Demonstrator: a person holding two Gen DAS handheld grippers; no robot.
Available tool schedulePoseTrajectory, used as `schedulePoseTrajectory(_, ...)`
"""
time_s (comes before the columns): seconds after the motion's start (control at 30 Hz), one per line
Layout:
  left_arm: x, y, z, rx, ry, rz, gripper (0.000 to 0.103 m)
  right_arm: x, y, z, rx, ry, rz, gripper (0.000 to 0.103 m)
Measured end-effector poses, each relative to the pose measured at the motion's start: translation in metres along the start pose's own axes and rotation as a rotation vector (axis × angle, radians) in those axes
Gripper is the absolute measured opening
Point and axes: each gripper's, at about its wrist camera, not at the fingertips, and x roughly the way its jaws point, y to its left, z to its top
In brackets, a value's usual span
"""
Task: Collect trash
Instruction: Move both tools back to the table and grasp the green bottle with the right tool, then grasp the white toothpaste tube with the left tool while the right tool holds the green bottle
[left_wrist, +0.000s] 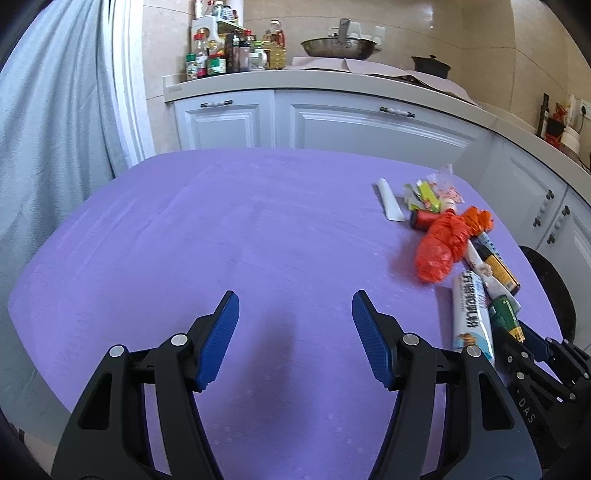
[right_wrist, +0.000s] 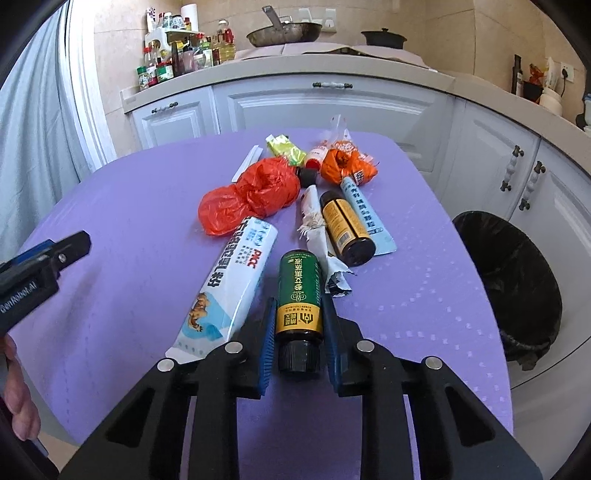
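Between the blue pads of the right tongs lies a green-labelled bottle with a black cap, on its side on the purple counter, cap end toward the camera; the pads are clamped against its lower body on both sides. Just to its left a white and blue pouch lies flat, one edge near the left pad. To the bottle's right sits a crumpled paper wrapper, and beyond that a brown bottle with a yellow label beside a pale blue tube. Farther back rest a red plastic bag, an orange bag, a yellow-green wrapper and a white stick-like packet. Off the counter's right edge stands a bin lined with a black bag.

The left tongs hang over bare purple surface well left of the pile, pads apart with nothing between them. A person's hand shows at the left edge of the right wrist view.
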Motion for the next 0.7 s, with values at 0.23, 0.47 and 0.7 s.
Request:
schedulePoseTrajectory(0.23,-0.001,-0.033,-0.005,0.046,0.011,-0.047,0.062,-0.016,-0.011,0.002,0.001,-0.052,-0.016,0.025)
schedulePoseTrajectory(0.47,0.001,-0.070,-0.008,0.091,0.025,-0.107,0.062,-0.032,-0.036,0.005,0.035,-0.103,-0.041,0.025)
schedulePoseTrajectory(0.7,0.014,-0.103,-0.017,0.127,0.052,-0.143,0.068,-0.033,-0.066,0.004,0.092,-0.110,-0.058,0.025)
